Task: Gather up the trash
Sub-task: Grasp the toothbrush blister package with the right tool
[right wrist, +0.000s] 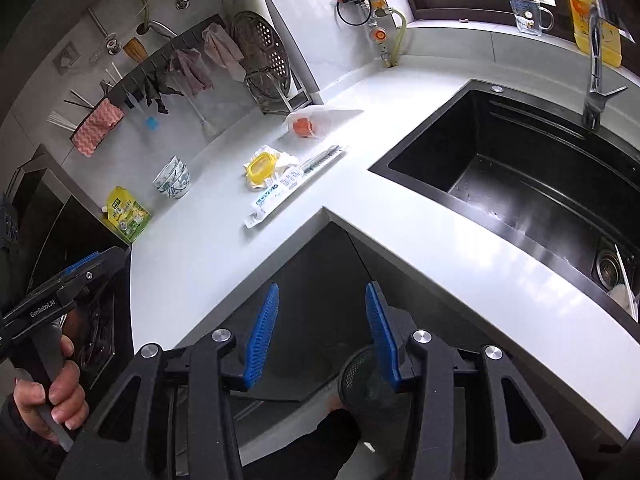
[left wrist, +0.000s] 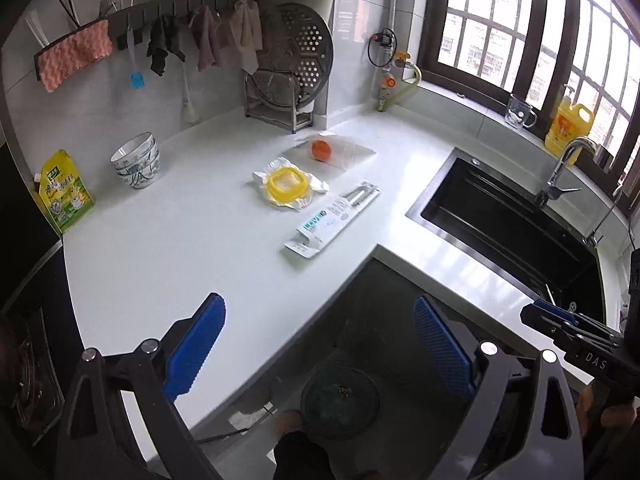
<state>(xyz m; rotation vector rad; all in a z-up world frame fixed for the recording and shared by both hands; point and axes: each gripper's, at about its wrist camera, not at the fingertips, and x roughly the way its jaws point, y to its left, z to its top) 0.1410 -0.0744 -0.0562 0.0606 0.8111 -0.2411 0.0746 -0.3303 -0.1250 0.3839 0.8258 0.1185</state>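
On the white counter (left wrist: 200, 248) lie a crumpled clear wrapper with a yellow square lid (left wrist: 286, 186) (right wrist: 262, 170), a long white toothbrush package (left wrist: 334, 216) (right wrist: 292, 184) and a clear bag holding an orange thing (left wrist: 320, 150) (right wrist: 304, 124). A round dark mesh bin (left wrist: 340, 404) (right wrist: 358, 376) stands on the floor below the counter's corner. My left gripper (left wrist: 318, 302) hangs above the counter's edge, open wide with nothing between its blue pads. My right gripper (right wrist: 322, 287) is open too and holds nothing; the bin shows behind its right finger.
Stacked bowls (left wrist: 138, 160) and a green-yellow pouch (left wrist: 66, 192) stand at the counter's left. A black sink (right wrist: 520, 184) with a faucet (right wrist: 596, 76) fills the right. A dish rack (left wrist: 292, 68) stands against the back wall, and a stove (right wrist: 92, 320) lies at the left.
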